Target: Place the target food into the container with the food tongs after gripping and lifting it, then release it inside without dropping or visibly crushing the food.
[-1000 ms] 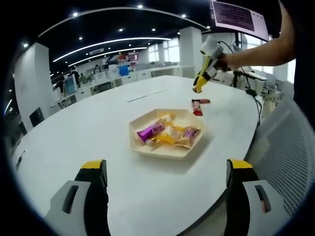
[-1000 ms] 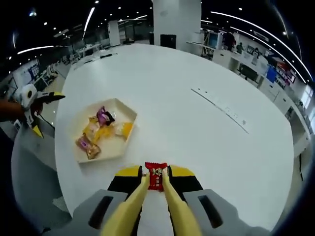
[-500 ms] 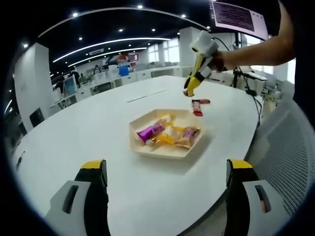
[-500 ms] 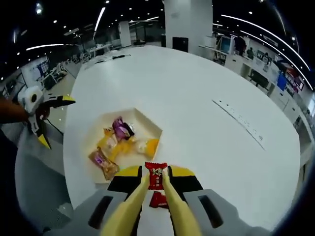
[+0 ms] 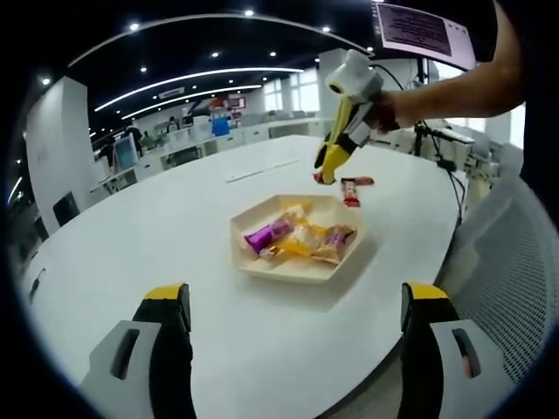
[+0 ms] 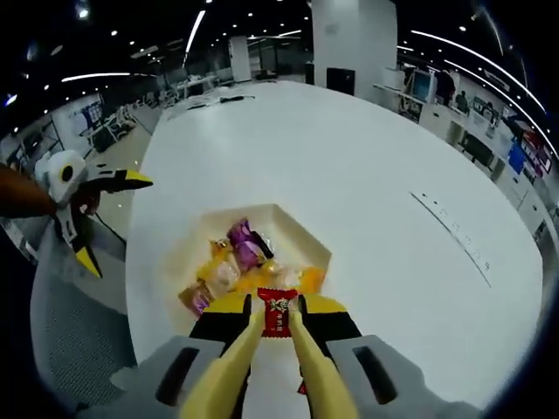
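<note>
Right gripper view looks down along the yellow-and-black right tongs (image 6: 277,312), whose two jaws are clenched on a small red-wrapped candy (image 6: 277,315) with white print, held in the air above the near edge of a pale hexagonal paper tray (image 6: 301,229). The tray sits on a broad white oval worktop (image 6: 367,175) and holds several wrapped snacks: a purple foil-wrapped sweet (image 6: 241,243), yellow and orange packets (image 6: 220,274) and a brownish-pink packet (image 6: 197,297) at the tray's near left corner. A sliver of another red wrapper (image 6: 302,387) shows low between the jaws, on the worktop. Far to the left, the left tongs (image 6: 87,218) appear with yellow tips spread wide, held beyond the worktop's edge. Left gripper view has the left tongs (image 5: 293,301) in the foreground, jaws standing well apart with nothing between them. Across the worktop (image 5: 157,227) lies the tray (image 5: 258,266) with the purple sweet (image 5: 266,234) and the other packets. Above and beyond the tray's far side, the right tongs (image 5: 322,175) point downward from a person's hand (image 5: 384,109), with a bit of the red candy at their tips. Just beyond the tray, a red wrapped piece (image 5: 350,197) and a second reddish one (image 5: 356,181) lie on the worktop.
</note>
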`<state>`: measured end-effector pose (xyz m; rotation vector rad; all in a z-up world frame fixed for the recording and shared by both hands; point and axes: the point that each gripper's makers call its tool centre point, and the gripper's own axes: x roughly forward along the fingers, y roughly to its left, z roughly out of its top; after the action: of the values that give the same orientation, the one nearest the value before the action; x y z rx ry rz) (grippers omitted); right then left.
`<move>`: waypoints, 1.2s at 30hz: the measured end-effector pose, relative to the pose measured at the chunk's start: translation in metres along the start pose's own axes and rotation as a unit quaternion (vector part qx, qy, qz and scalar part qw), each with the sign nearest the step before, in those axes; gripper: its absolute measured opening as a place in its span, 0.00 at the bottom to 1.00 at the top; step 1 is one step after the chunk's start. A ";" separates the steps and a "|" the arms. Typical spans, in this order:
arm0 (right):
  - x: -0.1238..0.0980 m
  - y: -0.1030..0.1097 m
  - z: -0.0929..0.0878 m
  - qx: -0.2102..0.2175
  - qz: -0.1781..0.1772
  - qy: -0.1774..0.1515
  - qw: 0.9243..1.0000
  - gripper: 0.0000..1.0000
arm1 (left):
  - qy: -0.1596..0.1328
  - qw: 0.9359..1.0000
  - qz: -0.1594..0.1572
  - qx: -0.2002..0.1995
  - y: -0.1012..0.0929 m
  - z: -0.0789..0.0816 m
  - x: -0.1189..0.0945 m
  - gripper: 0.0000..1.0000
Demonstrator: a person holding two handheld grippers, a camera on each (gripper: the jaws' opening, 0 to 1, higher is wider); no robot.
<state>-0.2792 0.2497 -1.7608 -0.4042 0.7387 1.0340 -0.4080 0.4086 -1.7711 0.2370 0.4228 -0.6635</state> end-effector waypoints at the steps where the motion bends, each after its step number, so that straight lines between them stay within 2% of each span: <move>1: 0.003 0.010 -0.001 0.010 0.029 0.003 1.000 0.23 | 0.000 1.000 -0.001 -0.001 -0.001 0.000 0.000 0.96; 2: 0.003 0.006 0.000 0.008 0.017 0.001 1.000 0.24 | 0.000 1.000 -0.001 -0.001 0.000 0.000 0.000 0.96; 8: 0.005 0.009 0.001 -0.008 0.019 -0.004 1.000 0.25 | 0.001 1.000 0.000 0.000 0.000 0.000 0.000 0.97; 18: -0.005 -0.001 0.008 -0.037 -0.001 -0.024 0.999 0.27 | 0.001 1.000 0.001 0.000 0.000 -0.001 0.000 0.96; 24: -0.012 -0.008 0.009 -0.038 -0.007 -0.035 0.999 0.28 | 0.000 1.000 0.000 0.000 0.000 0.000 0.000 0.96; 31: -0.020 -0.016 0.003 -0.037 -0.010 -0.033 0.999 0.28 | 0.002 1.000 0.000 0.000 -0.001 0.000 0.000 0.97; 36: -0.032 -0.031 -0.002 -0.016 -0.018 -0.040 0.999 0.29 | 0.002 1.000 0.000 0.000 0.000 -0.001 0.000 0.97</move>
<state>-0.2626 0.2142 -1.7398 -0.3993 0.6414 1.0226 -0.4082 0.4086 -1.7719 0.2386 0.4271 -0.6635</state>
